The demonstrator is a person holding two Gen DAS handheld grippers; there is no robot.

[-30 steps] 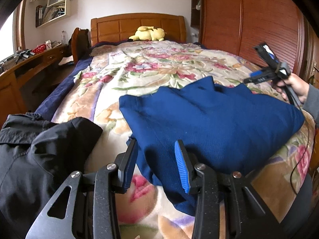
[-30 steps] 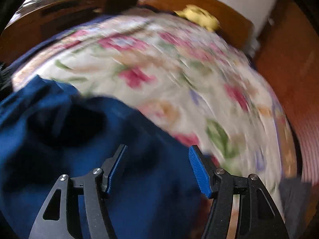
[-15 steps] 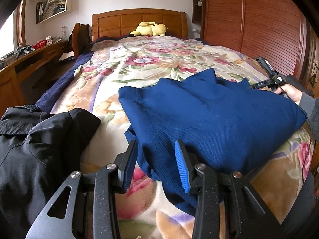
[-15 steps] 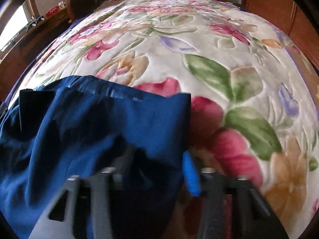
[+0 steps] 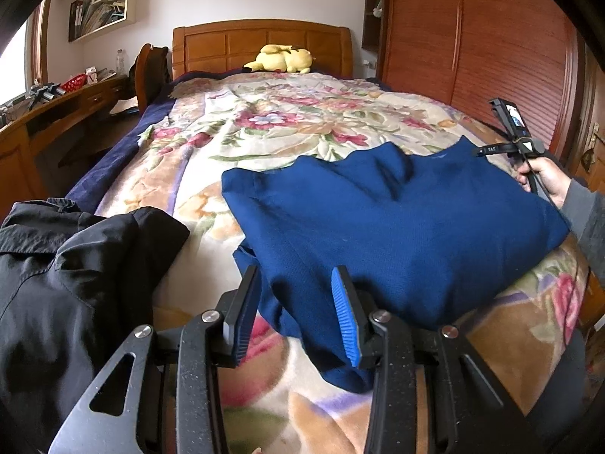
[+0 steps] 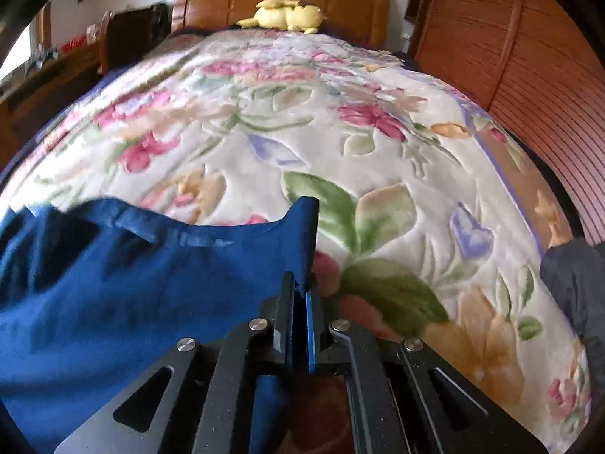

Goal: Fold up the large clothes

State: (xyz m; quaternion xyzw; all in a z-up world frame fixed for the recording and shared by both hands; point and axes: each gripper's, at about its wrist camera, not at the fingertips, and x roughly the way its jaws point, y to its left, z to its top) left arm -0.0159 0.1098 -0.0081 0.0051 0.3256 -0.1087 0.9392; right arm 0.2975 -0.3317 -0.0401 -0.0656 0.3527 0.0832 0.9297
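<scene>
**Corner pinched, near edge waiting**

Blue garment [image 5: 397, 227] spread on the bed [image 5: 264, 128], lying across the floral blanket toward the foot end, already doubled into a rough slab with a loose flap hanging at the near left. Placed there, most likely, because the wide soft surface gives room to flatten and turn a large piece.

Right claw [image 6: 299, 295] pressed narrow onto the garment's far right corner, cloth trapped between the two pads and rising in a small peak just ahead of them. Held by the corner, presumably, so the edge can be lifted and carried over as one straight line rather than bunching.

Left claw [image 5: 295, 302] spread wide, gripping nothing, poised just over the near edge with the cloth lying between and below its fingers [image 5: 346, 317]. Kept wide probably to take the matching corner, so both ends travel together.

Black jacket [image 5: 68, 272] heaped at the near left, just beside the blue piece but not touching it; seemingly set aside as a separate item. Yellow plush [image 5: 281, 58] up at the headboard, well apart from the work.

Fold judged partway done: sides seem tucked, final halving not yet made.
</scene>
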